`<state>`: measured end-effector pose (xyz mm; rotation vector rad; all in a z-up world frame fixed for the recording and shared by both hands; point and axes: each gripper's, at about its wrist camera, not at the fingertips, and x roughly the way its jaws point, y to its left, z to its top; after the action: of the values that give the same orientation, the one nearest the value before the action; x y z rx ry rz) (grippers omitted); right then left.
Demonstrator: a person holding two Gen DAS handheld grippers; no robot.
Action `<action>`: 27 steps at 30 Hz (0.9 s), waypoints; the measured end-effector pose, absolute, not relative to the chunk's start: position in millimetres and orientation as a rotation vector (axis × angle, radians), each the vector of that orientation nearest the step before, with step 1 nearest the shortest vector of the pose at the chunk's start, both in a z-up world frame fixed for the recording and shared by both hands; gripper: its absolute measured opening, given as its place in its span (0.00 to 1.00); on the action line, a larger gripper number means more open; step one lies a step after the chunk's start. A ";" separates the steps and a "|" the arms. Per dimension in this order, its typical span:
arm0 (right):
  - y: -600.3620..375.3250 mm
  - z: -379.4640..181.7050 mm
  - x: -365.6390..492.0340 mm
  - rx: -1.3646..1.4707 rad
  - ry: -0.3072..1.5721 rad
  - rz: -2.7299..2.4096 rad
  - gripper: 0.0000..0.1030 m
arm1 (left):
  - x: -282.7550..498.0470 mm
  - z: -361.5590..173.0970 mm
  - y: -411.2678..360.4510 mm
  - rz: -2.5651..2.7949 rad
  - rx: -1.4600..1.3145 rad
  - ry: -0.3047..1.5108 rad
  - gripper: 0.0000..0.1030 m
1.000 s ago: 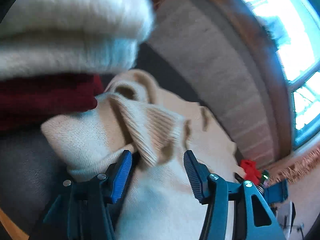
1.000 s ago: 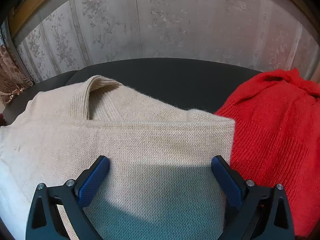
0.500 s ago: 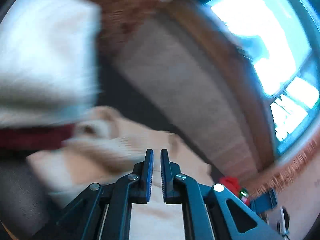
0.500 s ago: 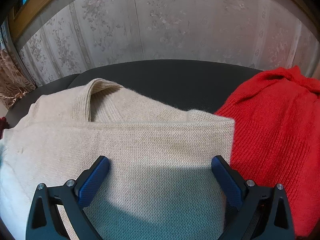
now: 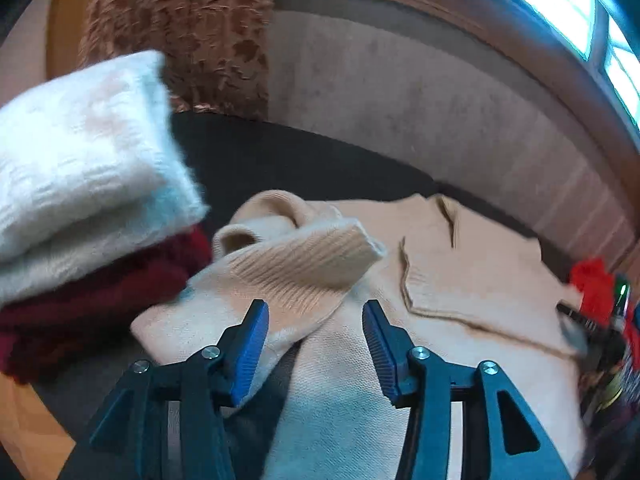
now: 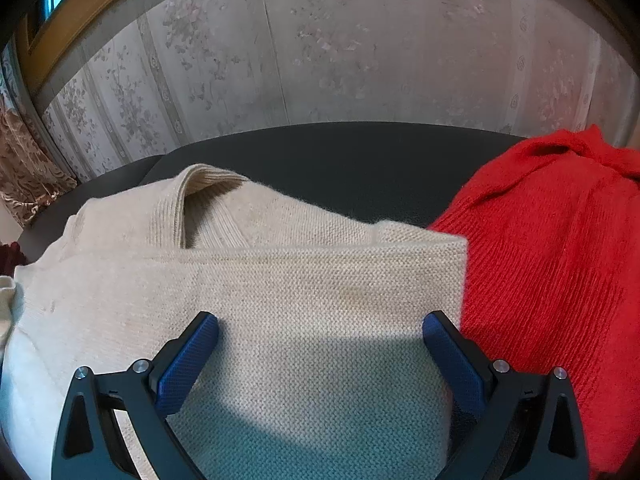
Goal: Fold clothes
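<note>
A beige knit sweater point(image 6: 280, 280) lies on a dark surface point(image 6: 360, 160), its right side folded over the body. In the left wrist view its ribbed sleeve cuff point(image 5: 304, 264) lies bunched just ahead of my left gripper point(image 5: 314, 320), which is open and empty just behind it. My right gripper point(image 6: 320, 336) is open wide over the sweater's folded front, holding nothing.
A stack of a white fluffy garment point(image 5: 80, 168) on a dark red knit point(image 5: 80, 312) sits to the left of the sleeve. A bright red sweater point(image 6: 560, 260) lies to the right of the beige one. A patterned curtain point(image 6: 320, 48) hangs behind.
My left gripper shut half a second ago and has opened again, now sitting behind the sleeve cuff. The right gripper and the folded sweater have not moved.
</note>
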<state>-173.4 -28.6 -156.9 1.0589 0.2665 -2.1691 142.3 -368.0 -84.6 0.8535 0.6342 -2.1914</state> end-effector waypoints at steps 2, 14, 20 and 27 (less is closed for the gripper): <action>-28.3 -156.3 -173.1 1.059 0.267 -2.169 1.00 | 129.2 -84.0 -367.6 -2.206 0.866 0.580 0.55; -29.5 -153.4 -165.5 1.059 0.275 -2.173 1.00 | 71.3 -111.5 -424.0 -2.077 1.032 0.534 0.20; -28.1 -151.0 -164.0 1.058 0.272 -2.173 1.00 | 112.6 -89.2 -443.8 -2.151 0.799 0.849 0.05; -26.8 -148.0 -161.8 1.057 0.274 -2.173 1.00 | 116.9 1.0 -410.9 -2.494 0.411 1.013 0.05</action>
<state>-161.8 -26.8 -148.0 1.0569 0.2737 -2.1735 116.9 -410.9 1.0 0.4114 1.0129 -2.4937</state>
